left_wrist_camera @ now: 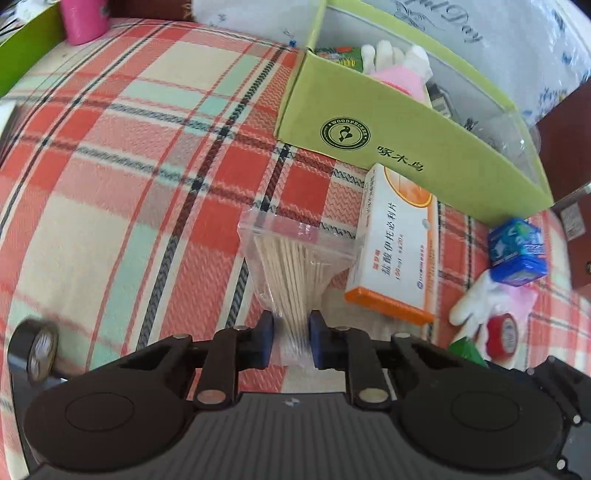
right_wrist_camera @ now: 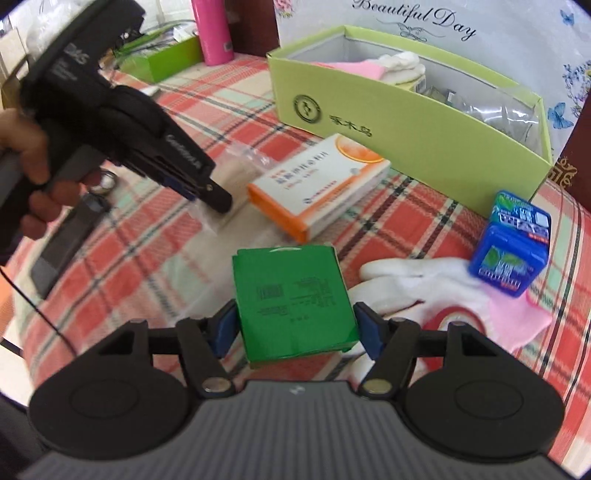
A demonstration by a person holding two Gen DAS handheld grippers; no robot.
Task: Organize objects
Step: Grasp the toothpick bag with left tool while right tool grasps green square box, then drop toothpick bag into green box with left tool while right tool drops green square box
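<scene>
My left gripper (left_wrist_camera: 291,332) is shut on the near end of a clear zip bag of thin wooden sticks (left_wrist_camera: 291,258), which lies on the plaid cloth. From the right wrist view the left gripper (right_wrist_camera: 207,192) points down at the bag beside an orange-and-white medicine box (right_wrist_camera: 317,184). My right gripper (right_wrist_camera: 295,326) has a flat green box (right_wrist_camera: 295,295) between its blue pads, and both pads touch the box's sides. A light green open carton (right_wrist_camera: 406,140) stands behind, with a pink-and-white glove and other things inside.
A blue gum box (right_wrist_camera: 513,243), a white glove (right_wrist_camera: 424,277) and a red tape roll (right_wrist_camera: 454,315) lie to the right. At the back left stands a pink bottle (right_wrist_camera: 212,33). A black tape roll (left_wrist_camera: 35,347) and a dark flat object (right_wrist_camera: 62,243) lie left.
</scene>
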